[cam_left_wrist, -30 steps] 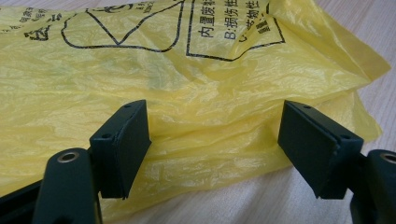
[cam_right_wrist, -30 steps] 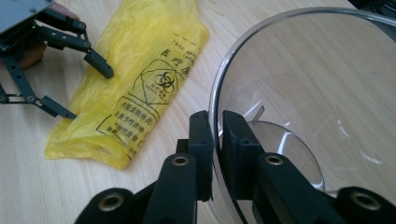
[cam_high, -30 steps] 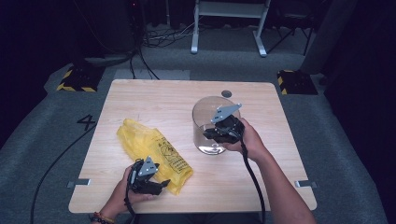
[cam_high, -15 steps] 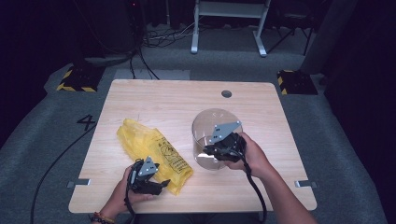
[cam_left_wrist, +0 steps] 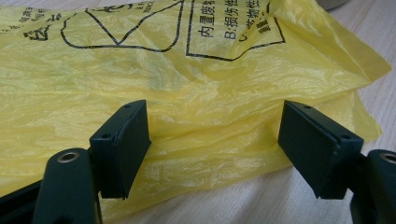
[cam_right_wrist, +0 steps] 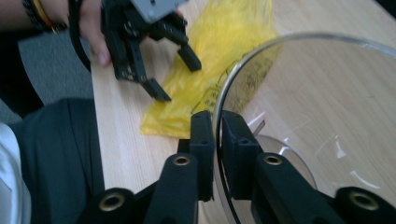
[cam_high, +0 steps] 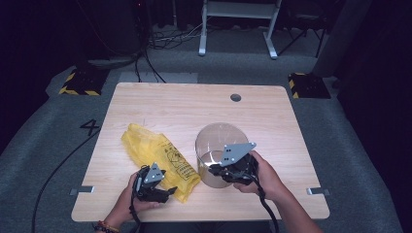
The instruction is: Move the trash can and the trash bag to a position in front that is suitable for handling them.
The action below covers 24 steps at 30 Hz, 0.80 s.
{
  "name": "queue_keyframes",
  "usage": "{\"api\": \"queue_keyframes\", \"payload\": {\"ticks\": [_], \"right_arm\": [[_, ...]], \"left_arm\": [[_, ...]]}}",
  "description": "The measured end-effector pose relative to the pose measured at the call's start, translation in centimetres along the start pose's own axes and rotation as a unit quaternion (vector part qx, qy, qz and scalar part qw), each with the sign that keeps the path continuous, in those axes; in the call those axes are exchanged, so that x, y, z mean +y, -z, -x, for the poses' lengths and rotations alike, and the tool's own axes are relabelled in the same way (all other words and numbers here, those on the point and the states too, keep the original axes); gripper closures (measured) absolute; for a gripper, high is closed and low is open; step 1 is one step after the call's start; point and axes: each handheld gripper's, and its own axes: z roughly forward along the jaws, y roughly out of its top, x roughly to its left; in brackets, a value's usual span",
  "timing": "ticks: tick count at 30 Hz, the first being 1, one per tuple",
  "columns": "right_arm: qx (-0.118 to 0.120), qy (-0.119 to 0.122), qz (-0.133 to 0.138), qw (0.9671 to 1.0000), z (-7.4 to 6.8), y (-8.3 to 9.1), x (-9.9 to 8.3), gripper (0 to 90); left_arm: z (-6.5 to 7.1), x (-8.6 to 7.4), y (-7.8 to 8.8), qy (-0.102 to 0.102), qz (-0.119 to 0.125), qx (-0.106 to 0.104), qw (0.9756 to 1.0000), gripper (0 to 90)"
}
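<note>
Two grippers work at the near edge of the wooden table (cam_high: 160,104). Right gripper (cam_right_wrist: 217,122) pinches the rim of the clear plastic bucket (cam_high: 222,145), one jaw inside the wall and one outside; the bucket stands near the middle, just right of the yellow bag (cam_high: 158,155). Left gripper (cam_left_wrist: 212,140) rests at the bag's near end, jaws spread apart over the crinkled plastic, gripping nothing.

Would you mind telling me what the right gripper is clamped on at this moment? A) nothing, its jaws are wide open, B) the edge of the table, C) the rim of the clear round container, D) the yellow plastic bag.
C: in the right gripper view, the right gripper pinches the thin wall of the clear round container at its rim, one jaw inside and one outside.
</note>
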Motion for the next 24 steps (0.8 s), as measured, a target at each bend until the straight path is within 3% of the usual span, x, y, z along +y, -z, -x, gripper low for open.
{"api": "queue_keyframes", "payload": {"ticks": [1,5,9,13,17,20,21,24], "right_arm": [[0.001,-0.004,0.024,0.9997,-0.1,0.8,0.0,77.6],[-0.025,-0.006,0.049,0.9985,-0.3,2.3,-0.4,70.9],[-0.052,-0.019,0.081,0.9952,-0.2,4.3,-1.6,63.4],[-0.079,-0.03,0.092,0.9922,0.1,5.8,-3.0,57.3],[-0.11,-0.055,0.11,0.9863,0.4,7.5,-5.2,51.5],[-0.118,-0.061,0.111,0.985,0.5,7.7,-6.2,44.9],[-0.125,-0.067,0.101,0.9848,0.5,7.4,-7.3,39.8],[-0.134,-0.069,0.094,0.9842,0.4,6.9,-8.3,36.5]], "left_arm": [[0.0,0.0,0.0,0.0,0.0,0.0,1.0,25.0],[0.0,0.0,0.0,0.0,0.0,0.0,1.0,24.9],[0.0,0.0,0.0,0.0,0.0,0.0,1.0,24.9],[0.0,0.0,0.0,0.0,0.0,0.001,1.0,25.0],[0.0,0.0,0.0,0.0,0.0,0.001,1.0,24.9],[0.0,0.0,0.0,0.0,0.0,0.001,1.0,25.0],[0.0,0.0,0.0,0.0,0.0,0.001,1.0,25.0],[0.0,0.0,0.0,0.0,0.0,0.001,1.0,25.0]]}}
